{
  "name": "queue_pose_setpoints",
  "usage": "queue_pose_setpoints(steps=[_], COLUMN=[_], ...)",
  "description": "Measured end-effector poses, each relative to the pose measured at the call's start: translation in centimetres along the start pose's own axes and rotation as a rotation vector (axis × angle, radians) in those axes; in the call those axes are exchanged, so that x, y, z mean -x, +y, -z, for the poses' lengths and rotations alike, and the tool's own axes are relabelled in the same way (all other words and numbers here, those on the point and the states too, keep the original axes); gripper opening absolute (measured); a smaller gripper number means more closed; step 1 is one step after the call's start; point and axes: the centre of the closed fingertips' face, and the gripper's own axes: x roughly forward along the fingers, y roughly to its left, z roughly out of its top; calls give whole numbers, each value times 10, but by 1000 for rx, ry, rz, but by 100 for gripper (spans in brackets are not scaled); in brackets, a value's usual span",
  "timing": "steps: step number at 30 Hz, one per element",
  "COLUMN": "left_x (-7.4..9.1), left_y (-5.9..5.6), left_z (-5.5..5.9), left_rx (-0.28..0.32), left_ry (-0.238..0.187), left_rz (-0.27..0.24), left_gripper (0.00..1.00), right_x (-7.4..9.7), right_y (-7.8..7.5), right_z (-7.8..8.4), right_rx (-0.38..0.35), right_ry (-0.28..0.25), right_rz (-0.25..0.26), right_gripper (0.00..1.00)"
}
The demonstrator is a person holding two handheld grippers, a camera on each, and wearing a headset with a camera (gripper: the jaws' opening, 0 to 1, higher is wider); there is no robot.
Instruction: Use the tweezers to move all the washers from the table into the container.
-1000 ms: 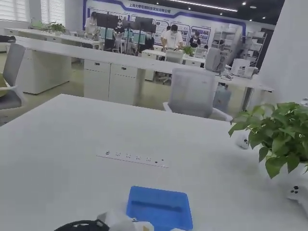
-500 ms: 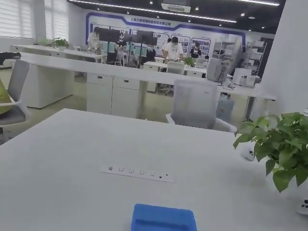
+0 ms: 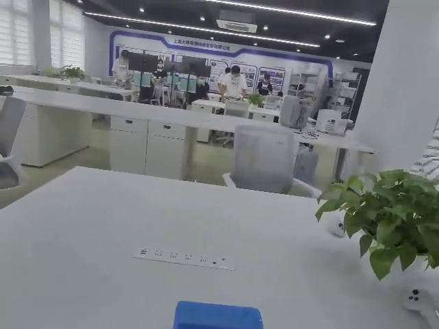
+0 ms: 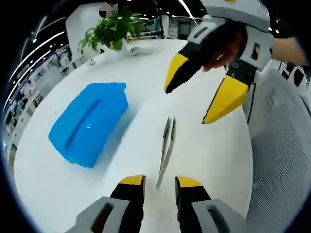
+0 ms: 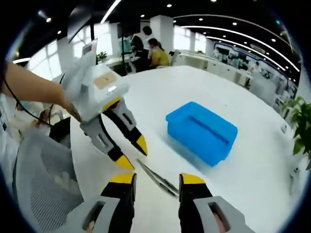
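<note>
Metal tweezers (image 4: 166, 145) lie flat on the white table (image 4: 204, 160), just right of the blue container (image 4: 90, 121) in the left gripper view. My left gripper (image 4: 160, 182) is open, its yellow-tipped jaws on either side of the tweezers' near end. My right gripper (image 4: 185, 106) comes in from the top right, also open, hovering over the tweezers' far end. In the right gripper view the tweezers (image 5: 150, 172) run between the open right gripper (image 5: 156, 178), with the left gripper (image 5: 132, 153) facing it and the container (image 5: 201, 131) beyond. The container's far edge (image 3: 217, 315) sits at the bottom of the head view.
A potted green plant (image 3: 384, 219) stands at the table's right side, and a flush power strip (image 3: 182, 259) lies mid-table. A grey mesh chair (image 3: 264, 159) stands behind the far edge. People work at desks in the background.
The head camera has tilted up, so the blue container has slid lower in the picture and the gripper parts at the bottom edge have left it. Nothing on the table has visibly moved.
</note>
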Motion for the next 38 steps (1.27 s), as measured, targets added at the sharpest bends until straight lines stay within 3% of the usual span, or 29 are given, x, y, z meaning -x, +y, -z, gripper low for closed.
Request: queue_pose_setpoints(steps=[3, 4, 6, 7, 10, 14, 18, 20, 26, 29, 31, 38], left_x=[21, 24, 42, 54, 79, 101, 113, 115, 124, 129, 130, 134], left_y=[6, 7, 8, 9, 9, 2, -6, -9, -9, -10, -8, -4], left_z=[-11, -12, -21, -26, -31, -22, -16, -7, 9, 10, 12, 14], left_rx=[149, 164, 217, 264, 331, 354, 473, 498, 518, 506, 493, 508], left_ry=[-100, -116, -192, -243, -328, -339, -405, -392, -367, -375, -359, -372], left_rz=[-52, -61, -100, -124, -187, -264, -316, -336, -398, -435, -466, -497], left_gripper=[30, 34, 39, 42, 58, 73, 85, 88, 91, 96, 99, 99], right_x=[21, 25, 32, 39, 52, 61, 62, 61, 63, 64, 64, 64], right_y=[-9, -11, -13, -18, -25, -29, -30, -29, -30, -32, -32, -34], right_z=[-1, 0, 2, 0, 1, 9, 19, 23, 25, 21, 20, 15], right_rx=[-93, -116, -154, -166, -193, -199, -210, -215, -218, -216, -204, -231], right_ry=[-70, -77, -89, -116, -145, -151, -140, -130, -132, -148, -144, -185], right_rz=[45, 53, 52, 80, 122, 153, 164, 163, 181, 193, 203, 218], right_gripper=[39, 44, 47, 48, 54, 62, 65, 66, 72, 76, 77, 88])
